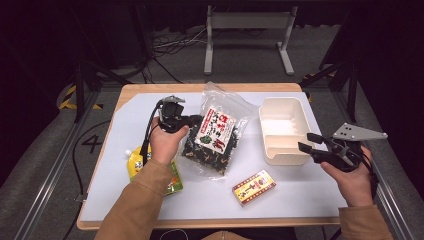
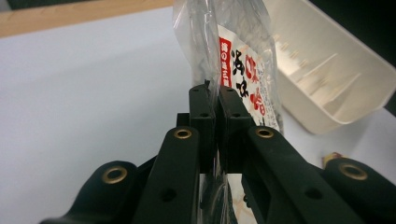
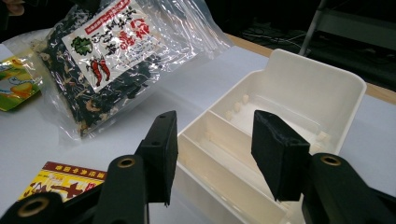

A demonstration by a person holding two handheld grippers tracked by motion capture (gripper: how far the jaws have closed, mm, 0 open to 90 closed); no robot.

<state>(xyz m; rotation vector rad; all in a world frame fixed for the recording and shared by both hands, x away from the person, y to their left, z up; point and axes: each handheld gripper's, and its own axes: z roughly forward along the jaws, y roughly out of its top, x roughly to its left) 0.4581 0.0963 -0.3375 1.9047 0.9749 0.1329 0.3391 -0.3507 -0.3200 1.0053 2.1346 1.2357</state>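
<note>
From above, at frame centre, our left claw [image 1: 192, 121] pinches the clear plastic bag of dark dried food [image 1: 216, 135], its lower end on the bench [image 1: 125, 195]. Left gripper view: only thin film is clamped; it could slip. Right gripper view: our right claw [image 3: 212, 156] gapes empty over the divided cream plastic tray [image 3: 327, 88].

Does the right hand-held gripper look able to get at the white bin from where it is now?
Probably yes. The right hand-held gripper hovers open at the white bin's near right edge, nothing between them. The snack bag, pinched by the left hand-held gripper, hangs clear to the left.
</note>
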